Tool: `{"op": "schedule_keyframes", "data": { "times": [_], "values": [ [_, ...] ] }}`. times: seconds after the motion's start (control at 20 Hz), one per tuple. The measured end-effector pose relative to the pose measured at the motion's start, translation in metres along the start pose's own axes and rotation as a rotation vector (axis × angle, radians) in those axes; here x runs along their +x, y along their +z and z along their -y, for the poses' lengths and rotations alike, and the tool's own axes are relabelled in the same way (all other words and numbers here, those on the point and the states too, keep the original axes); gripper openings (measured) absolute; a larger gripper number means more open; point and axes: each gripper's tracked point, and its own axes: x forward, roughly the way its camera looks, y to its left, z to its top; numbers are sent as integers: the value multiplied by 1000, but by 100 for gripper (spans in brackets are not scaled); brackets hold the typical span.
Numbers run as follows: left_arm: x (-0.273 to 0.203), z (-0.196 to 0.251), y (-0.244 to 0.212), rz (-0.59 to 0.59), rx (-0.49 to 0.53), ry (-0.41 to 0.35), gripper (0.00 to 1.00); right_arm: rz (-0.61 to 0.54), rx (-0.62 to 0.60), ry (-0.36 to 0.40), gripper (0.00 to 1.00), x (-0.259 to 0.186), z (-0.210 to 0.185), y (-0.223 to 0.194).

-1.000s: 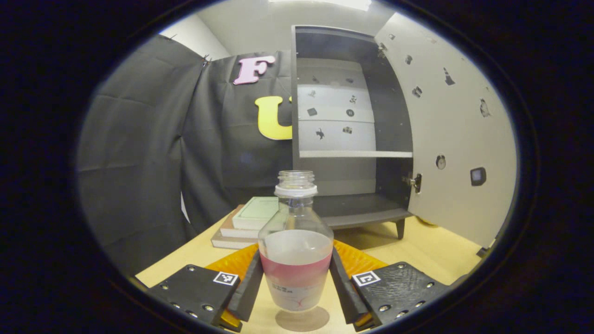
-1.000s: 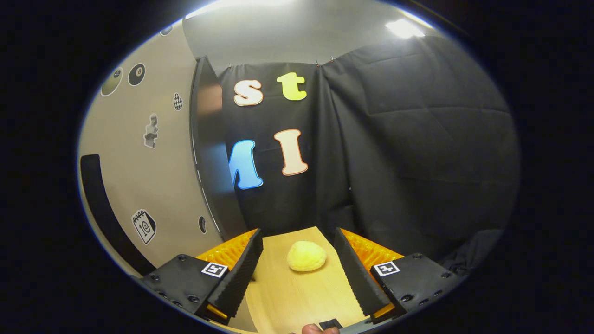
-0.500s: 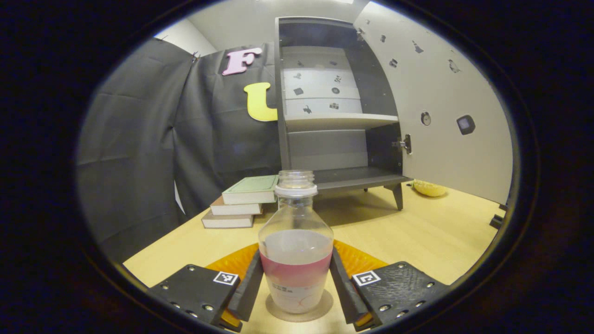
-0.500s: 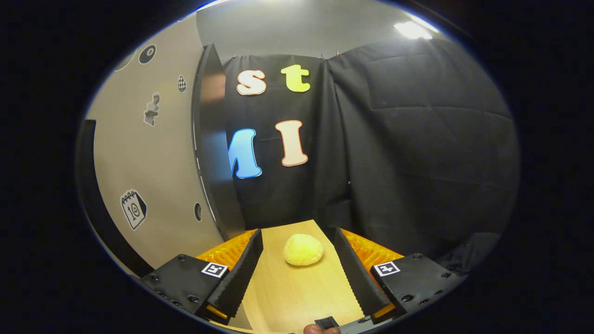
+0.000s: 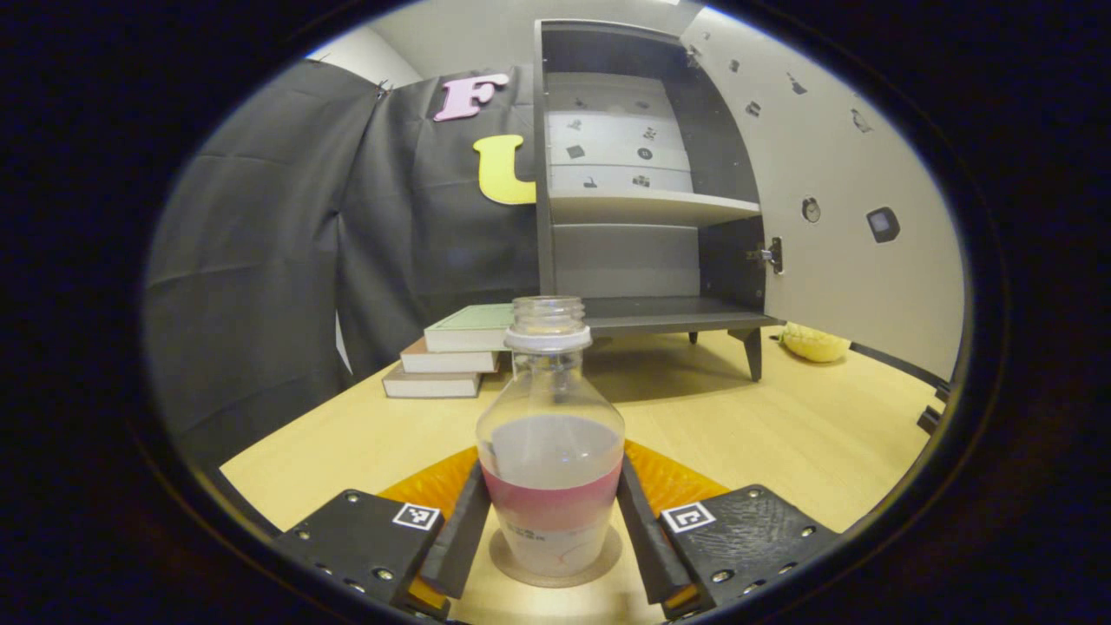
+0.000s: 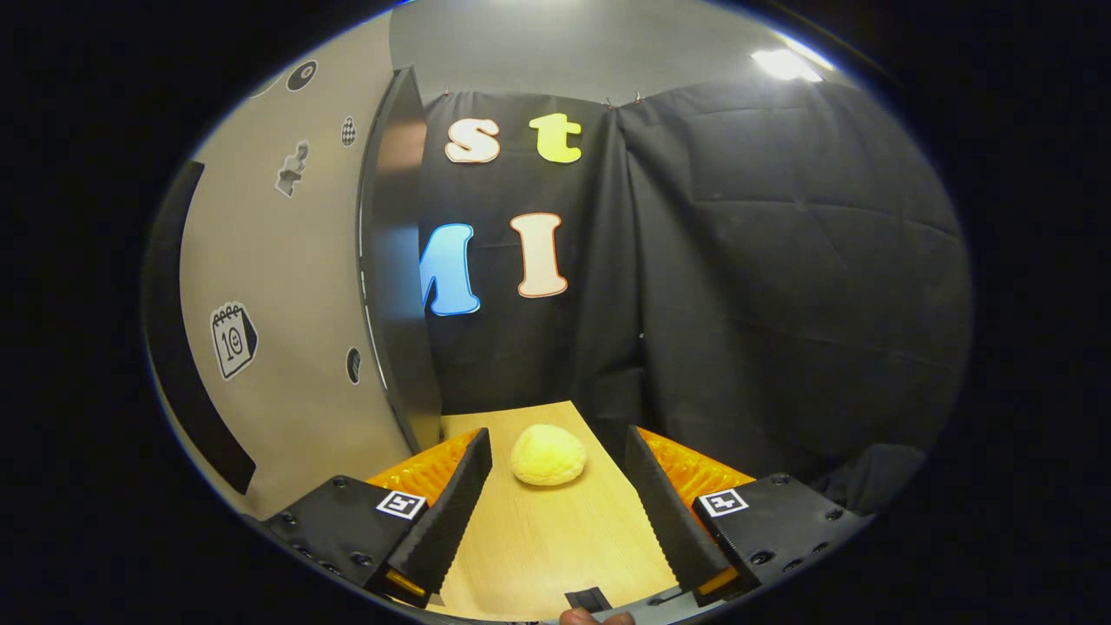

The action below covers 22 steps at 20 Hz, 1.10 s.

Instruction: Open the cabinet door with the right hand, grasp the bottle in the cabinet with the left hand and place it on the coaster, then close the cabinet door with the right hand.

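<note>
Your left hand-held gripper [image 5: 548, 529] clamps the bottle [image 5: 550, 451] upright on the coaster [image 5: 555, 562] at 6 o'clock — held steady for release; your right hand-held gripper [image 6: 551, 512] waits unclenched beside the cabinet door [image 6: 286, 286] at 9 o'clock, ready to shut it

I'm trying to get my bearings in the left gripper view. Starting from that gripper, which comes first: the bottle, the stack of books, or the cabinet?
1. bottle: between the left gripper fingers, on the coaster.
2. stack of books: farther back, left.
3. cabinet: behind the books, door open to the right.
</note>
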Motion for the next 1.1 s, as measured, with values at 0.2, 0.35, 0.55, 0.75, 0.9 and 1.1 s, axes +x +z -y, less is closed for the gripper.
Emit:
{"op": "schedule_keyframes", "data": {
  "times": [0.2,0.35,0.55,0.75,0.9,1.1],
  "values": [
    [1,-3,0,-28,-21,5,78,11,-31,29,98,-5,-9,0],
    [-3,2,12,-17,-56,-23,86,3,-13,25,98,-10,-6,-5],
    [-13,-3,37,24,-24,-23,86,15,23,7,93,-14,0,-5],
    [-22,-3,69,64,22,-56,86,35,79,24,93,-23,-4,-2],
    [-34,-4,108,112,46,-81,86,49,83,18,98,-29,-3,-2],
    [-58,3,165,168,88,-114,83,87,131,14,98,-37,3,5]
  ]
}}
